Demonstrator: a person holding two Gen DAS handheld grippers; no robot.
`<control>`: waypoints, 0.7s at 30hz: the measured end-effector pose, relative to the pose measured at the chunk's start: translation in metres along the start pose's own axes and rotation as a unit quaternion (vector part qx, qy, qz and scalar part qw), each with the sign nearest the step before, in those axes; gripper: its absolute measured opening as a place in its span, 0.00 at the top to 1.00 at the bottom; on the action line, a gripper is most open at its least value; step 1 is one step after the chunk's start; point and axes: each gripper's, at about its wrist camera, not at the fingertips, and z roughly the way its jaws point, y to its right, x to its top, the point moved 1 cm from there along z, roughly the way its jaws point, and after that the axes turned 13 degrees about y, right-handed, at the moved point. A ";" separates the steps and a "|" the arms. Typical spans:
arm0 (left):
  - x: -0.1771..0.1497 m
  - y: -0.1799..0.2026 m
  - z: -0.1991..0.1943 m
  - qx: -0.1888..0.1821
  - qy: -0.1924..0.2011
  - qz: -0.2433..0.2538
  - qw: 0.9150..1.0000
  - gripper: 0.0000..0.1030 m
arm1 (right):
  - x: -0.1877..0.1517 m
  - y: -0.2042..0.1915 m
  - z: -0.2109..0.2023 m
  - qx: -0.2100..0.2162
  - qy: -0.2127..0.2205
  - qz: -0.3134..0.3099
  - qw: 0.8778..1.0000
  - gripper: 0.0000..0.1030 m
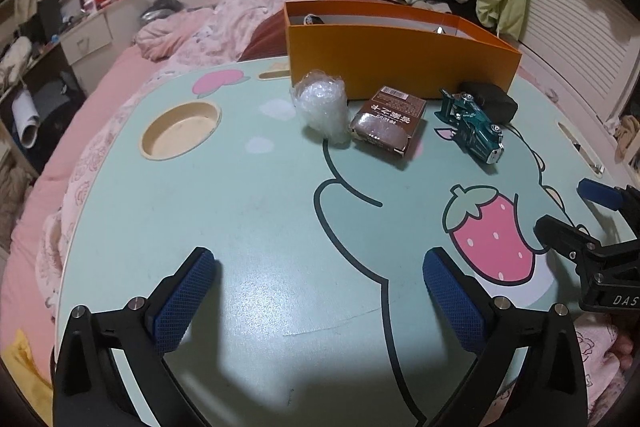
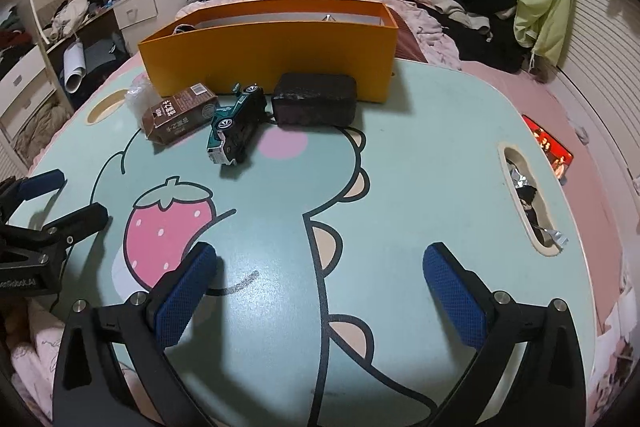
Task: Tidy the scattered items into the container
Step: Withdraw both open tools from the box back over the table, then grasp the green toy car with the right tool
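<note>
An orange box (image 1: 400,63) (image 2: 272,55) stands at the far edge of the mint lap table (image 1: 260,227) (image 2: 420,167). In front of it lie a clear bubble-wrap bundle (image 1: 323,107) (image 2: 136,95), a brown drink carton (image 1: 388,119) (image 2: 180,115), a teal toy car (image 1: 472,127) (image 2: 236,123) and a black pouch (image 1: 494,99) (image 2: 316,99). My left gripper (image 1: 320,291) is open and empty over the near table. My right gripper (image 2: 320,291) is open and empty, also near; it shows at the right in the left wrist view (image 1: 568,211).
A round cup recess (image 1: 180,127) sits at the table's left, a slot (image 2: 528,199) at its right. The table rests on a pink bed (image 1: 120,75) with clothes (image 2: 480,15) behind. A red packet (image 2: 548,147) lies off the right edge.
</note>
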 end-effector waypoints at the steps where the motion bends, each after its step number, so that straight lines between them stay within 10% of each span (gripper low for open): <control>1: 0.000 0.000 0.000 0.000 0.000 0.000 1.000 0.00 | 0.000 0.000 0.000 0.001 -0.001 -0.001 1.000 0.00; 21: 0.000 0.000 -0.001 0.000 0.000 0.000 1.000 0.00 | -0.005 -0.014 -0.005 0.038 0.010 -0.021 0.999 0.00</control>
